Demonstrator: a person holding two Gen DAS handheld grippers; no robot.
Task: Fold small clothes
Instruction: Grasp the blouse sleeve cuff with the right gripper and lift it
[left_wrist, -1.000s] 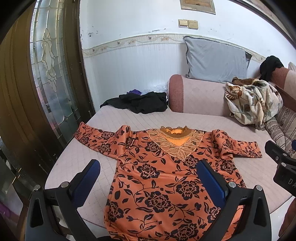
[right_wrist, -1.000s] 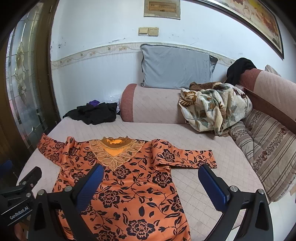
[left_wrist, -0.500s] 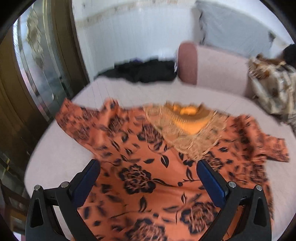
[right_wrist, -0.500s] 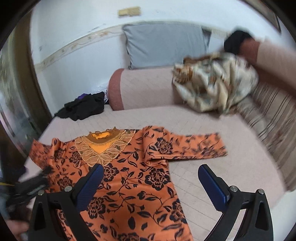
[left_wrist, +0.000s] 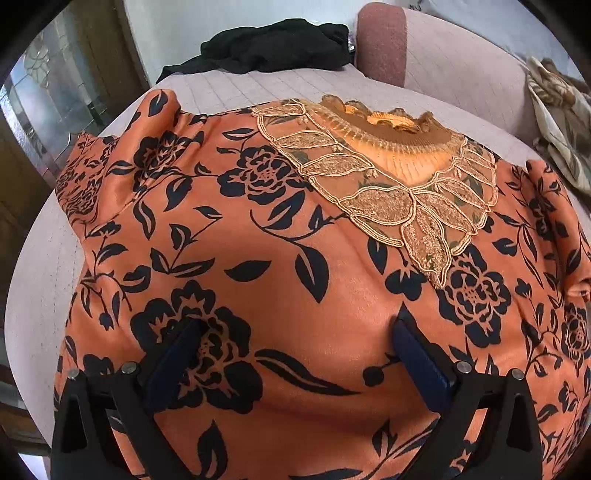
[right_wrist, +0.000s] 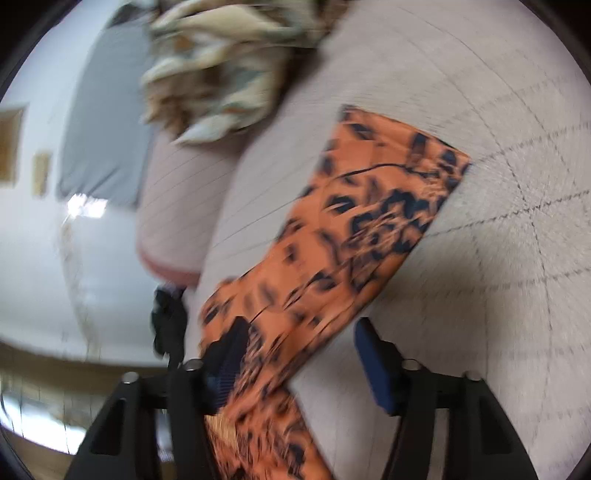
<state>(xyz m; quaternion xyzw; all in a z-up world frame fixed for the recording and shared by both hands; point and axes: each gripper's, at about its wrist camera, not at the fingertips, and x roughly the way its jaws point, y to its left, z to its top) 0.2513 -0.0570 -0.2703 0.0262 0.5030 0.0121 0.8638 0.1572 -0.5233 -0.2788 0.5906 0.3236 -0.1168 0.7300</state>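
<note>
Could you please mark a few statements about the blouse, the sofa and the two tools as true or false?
1. The orange flowered blouse lies front up with its lace collar showing. True.
2. The left tool is clamped shut on the collar. False: its jaws stand open over the blouse's body, below the collar.
3. A black garment lies on the sofa beyond the blouse. True.
4. The right tool is over the blouse's hem. False: it is at a sleeve, jaws apart and just closing, with the sleeve between them.
5. The blouse is already folded in half. False: it is spread out.
</note>
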